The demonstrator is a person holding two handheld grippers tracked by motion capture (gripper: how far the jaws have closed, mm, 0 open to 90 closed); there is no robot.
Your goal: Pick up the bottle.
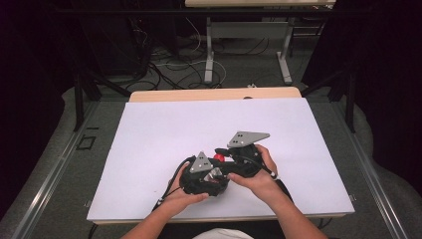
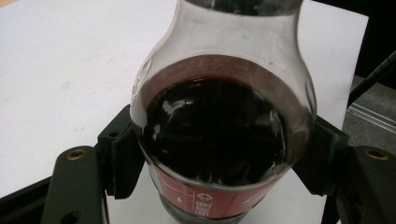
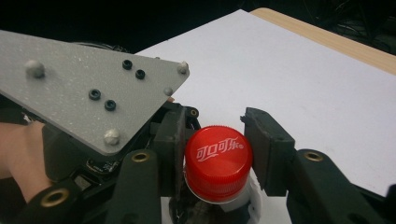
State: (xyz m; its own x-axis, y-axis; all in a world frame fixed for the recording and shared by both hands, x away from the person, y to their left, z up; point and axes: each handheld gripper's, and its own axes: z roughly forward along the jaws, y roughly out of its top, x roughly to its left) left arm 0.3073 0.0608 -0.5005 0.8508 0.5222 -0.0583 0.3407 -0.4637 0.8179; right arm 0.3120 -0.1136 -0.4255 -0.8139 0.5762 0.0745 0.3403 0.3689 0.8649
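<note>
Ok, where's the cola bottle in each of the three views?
High view: low centre, between the two grippers; its red cap peeks out.
Left gripper view: the bottle is centre frame, dark cola inside, clamped by the jaws at both sides.
Right gripper view: lower centre, red cap between the jaws.
Shared landmark: the white table sheet.

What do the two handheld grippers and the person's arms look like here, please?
Both grippers are black, each topped with a grey three-cornered plate studded with small black screws and silver knobs. The left gripper and right gripper have two chunky black jaws with brass-coloured rivets at the joints. A black cable trails from the left one. The forearms are bare, with no sleeves showing.
</note>
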